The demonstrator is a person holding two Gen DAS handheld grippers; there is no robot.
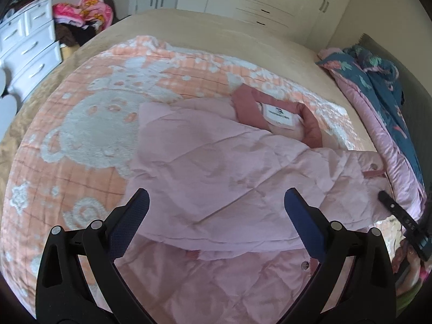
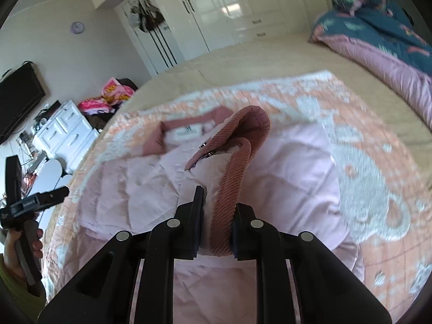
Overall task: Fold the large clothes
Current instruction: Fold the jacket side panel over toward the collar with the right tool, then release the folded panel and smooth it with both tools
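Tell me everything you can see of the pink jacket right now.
The pink jacket is pale, quilted and padded-looking, lying partly folded and creased on the peach patterned blanket. Its darker rose collar frames a white label. Metal snaps show along one edge. The right tongs are shut on a ribbed rose cuff, lifting that sleeve above the body. The left tongs hang open over the jacket, gripping nothing.

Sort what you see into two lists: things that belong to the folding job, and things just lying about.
Job:
pink quilted jacket
ribbed cuff
right gripper, shut on it
left gripper, open

Lying about:
peach blanket
teal duvet
white drawers
pink clothes pile
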